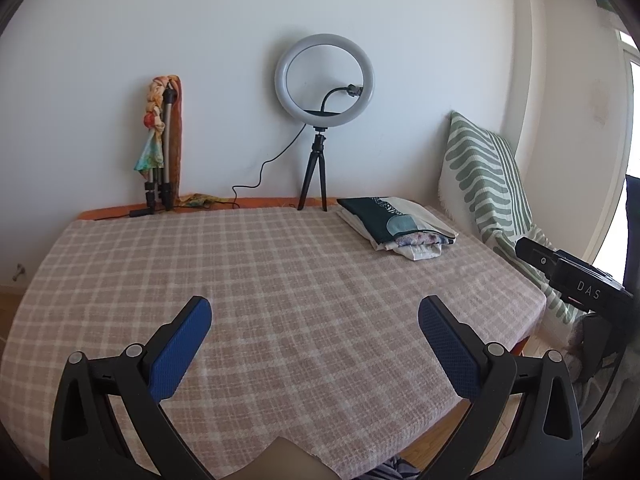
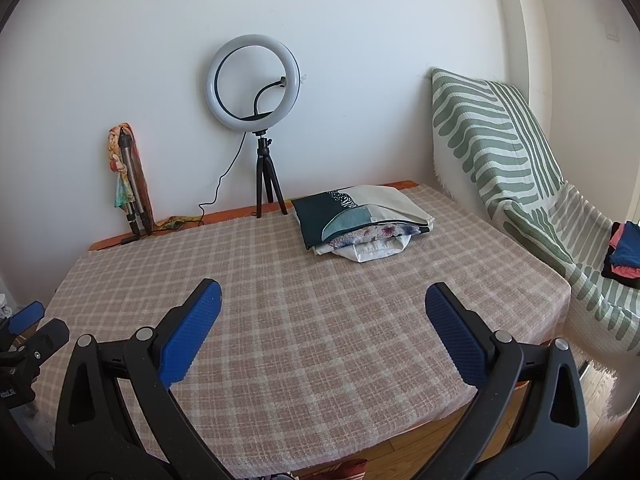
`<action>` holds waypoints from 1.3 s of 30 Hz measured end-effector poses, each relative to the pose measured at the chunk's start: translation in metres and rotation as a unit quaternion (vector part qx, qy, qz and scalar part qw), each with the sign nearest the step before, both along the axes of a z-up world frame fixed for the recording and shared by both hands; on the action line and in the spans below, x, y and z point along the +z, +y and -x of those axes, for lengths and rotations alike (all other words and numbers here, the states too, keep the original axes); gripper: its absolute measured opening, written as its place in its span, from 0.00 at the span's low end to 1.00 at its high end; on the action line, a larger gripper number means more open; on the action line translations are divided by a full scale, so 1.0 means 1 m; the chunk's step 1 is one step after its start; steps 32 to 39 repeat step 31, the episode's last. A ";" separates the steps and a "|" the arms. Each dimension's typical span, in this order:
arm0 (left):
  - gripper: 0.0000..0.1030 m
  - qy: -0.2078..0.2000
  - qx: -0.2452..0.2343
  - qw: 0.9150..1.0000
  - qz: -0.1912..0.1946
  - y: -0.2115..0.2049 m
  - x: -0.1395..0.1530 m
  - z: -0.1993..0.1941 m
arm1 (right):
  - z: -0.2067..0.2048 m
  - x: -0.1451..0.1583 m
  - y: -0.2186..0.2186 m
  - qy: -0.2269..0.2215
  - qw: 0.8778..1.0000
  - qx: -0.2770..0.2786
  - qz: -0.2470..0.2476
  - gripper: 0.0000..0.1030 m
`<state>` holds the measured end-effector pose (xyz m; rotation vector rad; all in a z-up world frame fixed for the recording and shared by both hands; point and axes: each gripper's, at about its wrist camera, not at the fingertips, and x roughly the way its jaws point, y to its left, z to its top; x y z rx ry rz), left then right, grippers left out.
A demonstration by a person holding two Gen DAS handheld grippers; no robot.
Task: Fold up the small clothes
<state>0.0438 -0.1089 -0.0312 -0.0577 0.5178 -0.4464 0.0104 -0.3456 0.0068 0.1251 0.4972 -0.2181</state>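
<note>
A stack of folded clothes (image 1: 396,224) lies at the far right of the pink checked tablecloth (image 1: 280,280); the top piece is dark green with a pale panel. It also shows in the right wrist view (image 2: 360,224). My left gripper (image 1: 315,308) is open and empty above the near part of the table. My right gripper (image 2: 323,294) is open and empty, also above the near part. The right gripper's body shows at the right edge of the left wrist view (image 1: 576,280). The left gripper's finger shows at the left edge of the right wrist view (image 2: 26,316).
A ring light on a small tripod (image 1: 324,80) stands at the table's back edge, its cable trailing left. A folded tripod with a colourful scarf (image 1: 164,140) leans on the wall. A chair with a green striped throw (image 2: 500,152) stands right, coloured clothes (image 2: 624,252) on it.
</note>
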 end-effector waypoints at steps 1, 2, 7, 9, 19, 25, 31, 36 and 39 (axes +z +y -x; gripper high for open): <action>1.00 0.001 0.000 1.000 -0.001 0.000 0.000 0.000 | -0.001 0.000 0.001 0.000 1.000 -0.001 0.001 1.00; 1.00 0.001 -0.001 1.000 0.000 -0.001 0.000 0.000 | 0.000 0.000 0.001 0.000 1.000 -0.001 0.001 1.00; 1.00 -0.001 -0.004 1.000 0.000 -0.002 0.001 0.001 | 0.000 -0.001 0.001 -0.001 1.000 -0.001 -0.001 1.00; 1.00 0.001 -0.005 1.000 0.002 -0.002 0.001 0.000 | 0.000 -0.001 0.000 -0.001 1.000 -0.001 0.000 1.00; 1.00 0.007 -0.001 1.000 0.003 0.000 -0.002 -0.002 | -0.001 -0.004 0.009 0.001 1.000 -0.002 -0.001 1.00; 1.00 0.007 -0.005 1.000 0.006 0.001 -0.002 -0.003 | -0.001 -0.006 0.012 0.003 1.000 -0.002 -0.002 1.00; 1.00 0.004 -0.010 1.000 0.002 0.000 -0.002 -0.001 | 0.000 -0.008 0.017 0.005 1.000 -0.002 -0.002 1.00; 1.00 0.004 -0.010 1.000 0.002 0.000 -0.002 -0.001 | 0.000 -0.008 0.017 0.005 1.000 -0.002 -0.002 1.00; 1.00 0.004 -0.010 1.000 0.002 0.000 -0.002 -0.001 | 0.000 -0.008 0.017 0.005 1.000 -0.002 -0.002 1.00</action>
